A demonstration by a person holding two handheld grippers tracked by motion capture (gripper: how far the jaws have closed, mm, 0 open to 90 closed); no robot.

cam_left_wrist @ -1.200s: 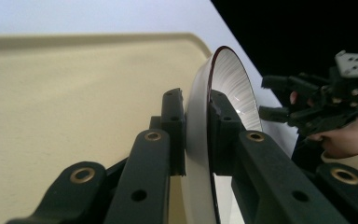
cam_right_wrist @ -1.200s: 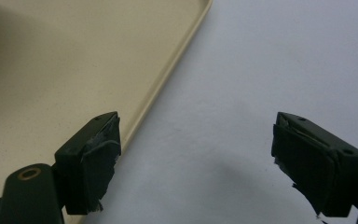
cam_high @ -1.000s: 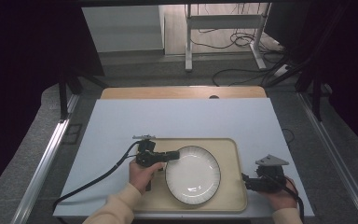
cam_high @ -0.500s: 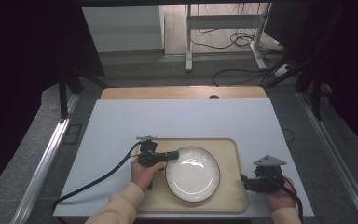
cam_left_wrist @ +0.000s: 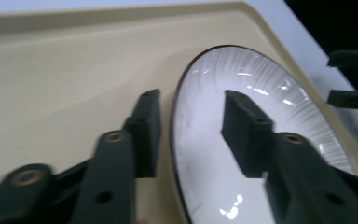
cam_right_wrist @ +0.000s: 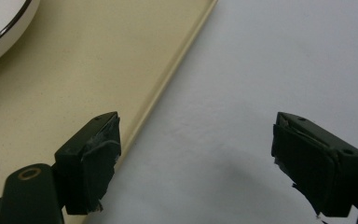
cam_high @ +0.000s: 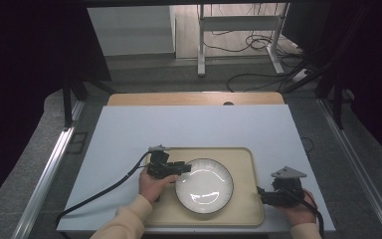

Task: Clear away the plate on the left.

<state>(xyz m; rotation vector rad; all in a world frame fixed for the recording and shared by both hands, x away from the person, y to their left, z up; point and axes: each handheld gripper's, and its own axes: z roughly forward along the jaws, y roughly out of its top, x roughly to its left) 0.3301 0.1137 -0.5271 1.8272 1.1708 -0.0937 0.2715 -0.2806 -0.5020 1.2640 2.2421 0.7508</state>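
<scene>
My left gripper [cam_left_wrist: 189,135] has its jaws open around the edge of the white plate [cam_high: 204,185], one jaw over it, one outside. The plate sits on the tan tray [cam_high: 238,158]. My right gripper [cam_right_wrist: 196,163] is wide open, low at the tray's right edge, holding nothing.

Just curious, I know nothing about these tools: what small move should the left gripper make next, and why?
Probably close: the left gripper is open, with one jaw over the plate and the other outside its rim above the tray, so closing should pinch the rim.
</scene>
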